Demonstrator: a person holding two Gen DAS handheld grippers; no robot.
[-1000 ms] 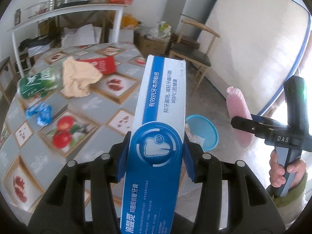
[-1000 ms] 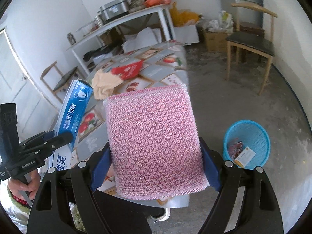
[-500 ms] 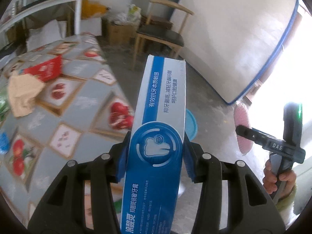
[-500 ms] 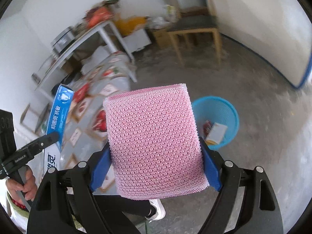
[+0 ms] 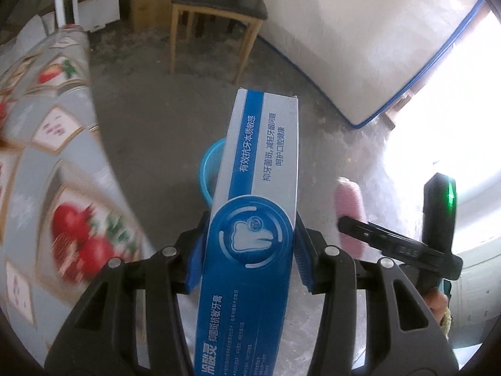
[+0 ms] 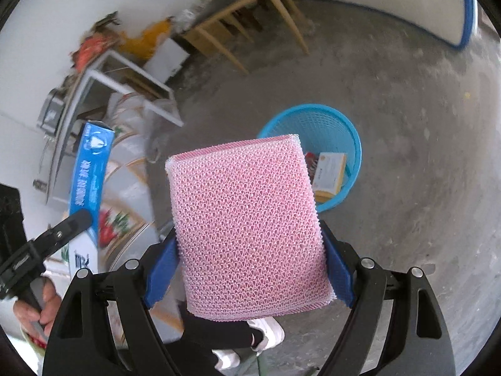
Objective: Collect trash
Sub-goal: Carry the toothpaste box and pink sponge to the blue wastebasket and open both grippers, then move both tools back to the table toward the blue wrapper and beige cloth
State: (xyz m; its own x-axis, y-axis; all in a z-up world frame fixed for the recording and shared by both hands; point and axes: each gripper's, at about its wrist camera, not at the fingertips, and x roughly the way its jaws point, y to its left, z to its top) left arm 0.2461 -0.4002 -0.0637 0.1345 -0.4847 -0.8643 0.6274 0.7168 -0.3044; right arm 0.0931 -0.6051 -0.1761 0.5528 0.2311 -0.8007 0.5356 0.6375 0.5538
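The right gripper (image 6: 250, 266) clamps a pink mesh sponge (image 6: 247, 228) across its width; the left gripper (image 5: 249, 260) pinches a long toothpaste box (image 5: 250, 219), its long axis pointing ahead. The blue basket (image 6: 350, 138) sits on the floor beyond both, nearer the sponge. Only the right view shows the trash inside; the left's box hides most of it.

The box (image 5: 250, 235) is covering most of the bin (image 5: 211, 169) ahead of the left gripper (image 5: 249, 250), and its near end is running off the bottom edge. The sponge (image 6: 250, 228) is hiding the bin's near rim beyond the right gripper (image 6: 250, 269). The tablecloth (image 5: 47, 156) left of the box is smearing into blur.
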